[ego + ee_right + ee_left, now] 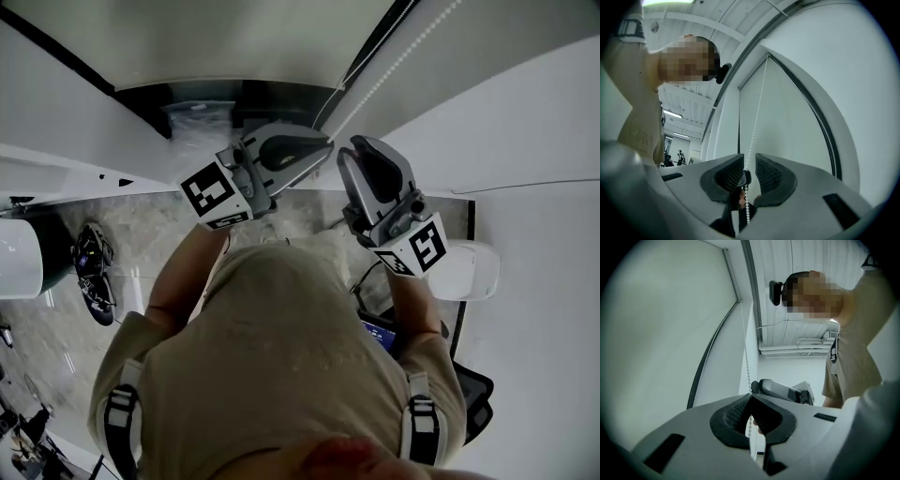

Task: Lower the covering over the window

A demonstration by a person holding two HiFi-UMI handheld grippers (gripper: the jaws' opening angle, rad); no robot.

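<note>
Beige shirt [281, 356]; marbled floor [141, 234] below; pale blind [244, 37].

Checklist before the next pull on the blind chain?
1. Left gripper clamped on bead chain: ok.
2. Right gripper gripping the chain: not ok, jaws apart, chain loose between them.
3. Chain inside the right jaws, ready to close on: ok.
4. Blind fully down: not ok, dark gap under its bottom edge.
5. Chain free of snags higher up: cannot tell.
</note>
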